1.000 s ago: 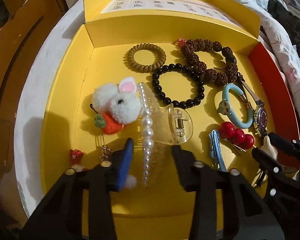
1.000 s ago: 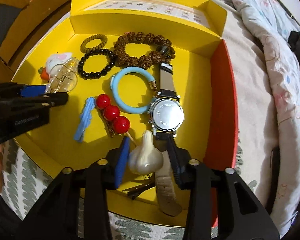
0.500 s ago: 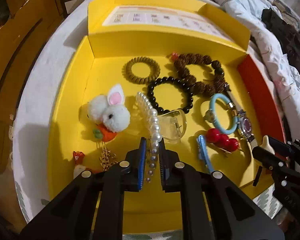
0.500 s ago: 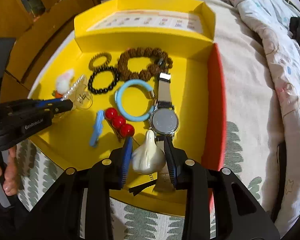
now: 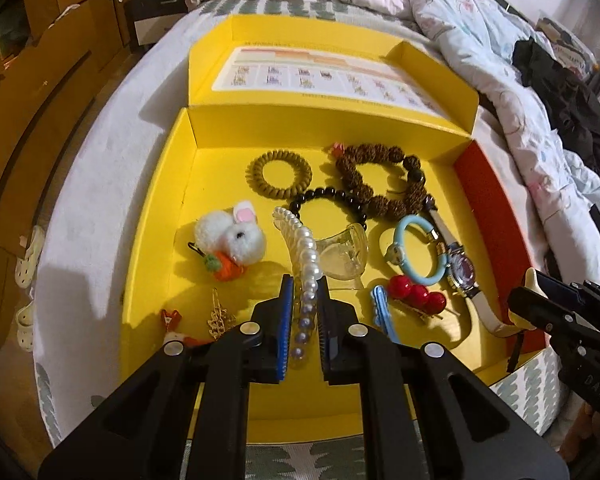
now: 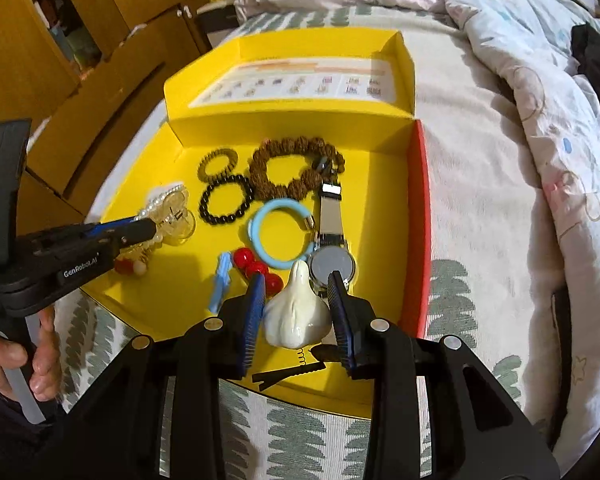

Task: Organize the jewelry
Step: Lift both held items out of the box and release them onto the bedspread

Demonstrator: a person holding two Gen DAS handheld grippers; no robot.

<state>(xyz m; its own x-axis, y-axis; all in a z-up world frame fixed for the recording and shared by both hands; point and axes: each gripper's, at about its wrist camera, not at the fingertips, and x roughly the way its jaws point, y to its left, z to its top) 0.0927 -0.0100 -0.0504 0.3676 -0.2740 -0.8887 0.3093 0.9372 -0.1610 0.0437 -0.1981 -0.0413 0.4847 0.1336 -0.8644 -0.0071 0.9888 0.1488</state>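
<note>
A yellow box (image 5: 160, 216) (image 6: 380, 208) lies open on the bed and holds the jewelry. My left gripper (image 5: 303, 292) is shut on the pearl hair claw (image 5: 304, 252) and holds it lifted above the box floor; it also shows in the right wrist view (image 6: 168, 216). My right gripper (image 6: 298, 280) is shut on a cream garlic-shaped clip (image 6: 298, 312), raised over the box's near edge. On the box floor lie a white bunny clip (image 5: 230, 240), a brown coil tie (image 5: 279, 174), a black bead bracelet (image 5: 332, 204), a brown bead bracelet (image 5: 380, 180), a blue bangle (image 5: 416, 252), a watch (image 6: 332, 264), red ball clip (image 5: 416, 296) and blue clip (image 5: 382, 310).
The box's raised lid (image 5: 332, 76) with a printed sheet stands at the back, its red side wall (image 6: 420, 220) on the right. A gold chain (image 5: 220, 318) and a small red charm (image 5: 170, 316) lie at the front left. Bedding (image 6: 520, 80) is piled right; wooden cupboards (image 5: 40, 60) stand left.
My left gripper closed on the pearl hair claw and lifted it. Both grippers rose and drew back from the box, the right one still holding the garlic-shaped clip.
</note>
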